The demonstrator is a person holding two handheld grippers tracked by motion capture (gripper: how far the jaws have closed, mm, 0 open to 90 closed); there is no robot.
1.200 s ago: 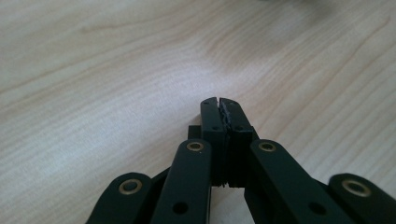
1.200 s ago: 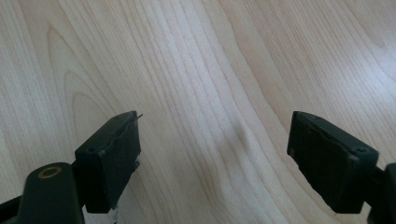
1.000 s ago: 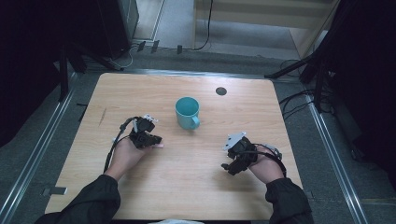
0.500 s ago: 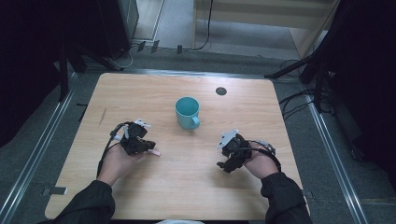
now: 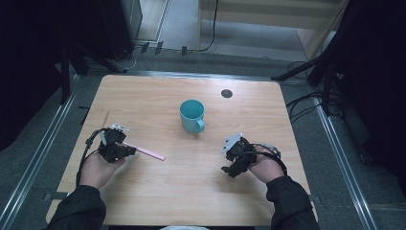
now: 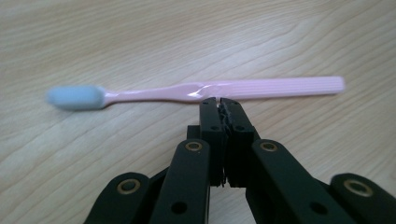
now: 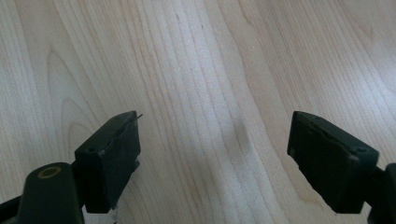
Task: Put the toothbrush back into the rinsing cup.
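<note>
table (image 5: 191, 191): light wood top w/ rounded corners, metal rails on both long sides, grey floor beyond. high view takes in the whole top; the gripper views give close grain, no edges.

person: two dark sleeves come in at the bottom of the high view, one gripper per hand.

mug (image 5: 192, 115): teal, upright, handle toward the person, near table centre. small dark round mark (image 5: 227, 93) on the top behind it, toward the far right.

right gripper (image 5: 229, 170): on the right half, well apart from the mug, grey plate on top. high view too small to read the jaws; right gripper view (image 7: 212, 154) has them spread wide w/ bare wood between, nothing held.

left gripper (image 5: 128, 151): on the left half, near the front. left gripper view (image 6: 219, 103) has the jaws pressed flat together, tips just beside the handle's mid part and not around it; whether they touch it, cannot tell.

toothbrush (image 5: 148, 153): pink, lies flat on the table, sticks out rightward from the left gripper in the high view. left gripper view (image 6: 243, 88) adds detail: ribbed handle to the right, pale blue bristle head (image 6: 76, 97) at far left, blurred.
</note>
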